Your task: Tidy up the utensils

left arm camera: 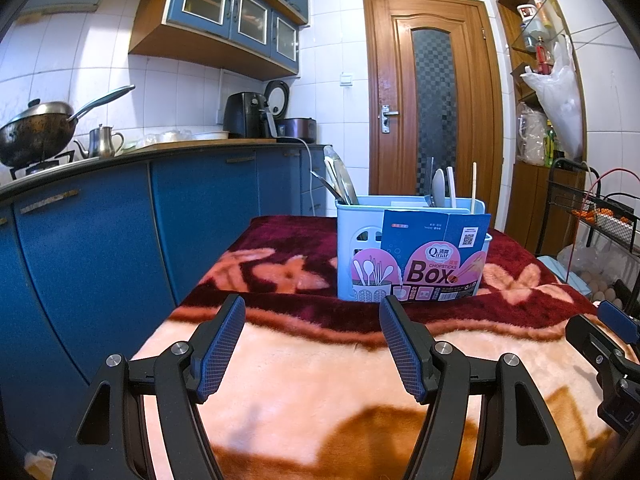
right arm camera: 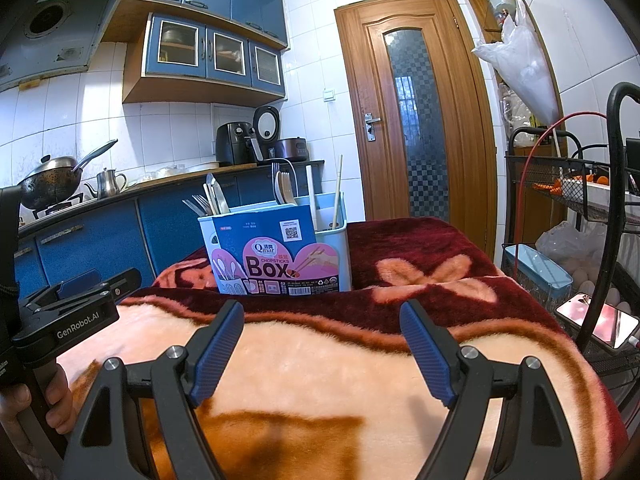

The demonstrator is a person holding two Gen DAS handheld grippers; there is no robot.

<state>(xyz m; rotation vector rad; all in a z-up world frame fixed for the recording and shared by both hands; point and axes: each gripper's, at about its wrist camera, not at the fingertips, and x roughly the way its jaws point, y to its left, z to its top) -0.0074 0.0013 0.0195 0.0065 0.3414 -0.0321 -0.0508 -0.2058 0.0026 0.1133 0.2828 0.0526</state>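
Observation:
A light blue utensil holder (left arm camera: 348,240) (right arm camera: 342,240) with a "Chopsticks Box" label stands at the far end of a table covered by a red and peach blanket (left arm camera: 304,368) (right arm camera: 340,364). Forks and knives (left arm camera: 340,184) (right arm camera: 208,200) stand in its left part; spoons (left arm camera: 439,186) (right arm camera: 285,188) and a chopstick (left arm camera: 474,186) (right arm camera: 338,186) stand in its right part. My left gripper (left arm camera: 312,300) is open and empty, low over the blanket, short of the holder. My right gripper (right arm camera: 322,304) is open and empty beside it; the left one shows at that view's left edge (right arm camera: 80,292).
Blue kitchen cabinets (left arm camera: 120,232) with a wok (left arm camera: 36,128) and kettle (left arm camera: 102,142) run along the left. A wooden door (left arm camera: 432,96) is behind. A black wire rack (right arm camera: 580,200), a blue container (right arm camera: 536,268) and a phone (right arm camera: 596,316) stand at the right.

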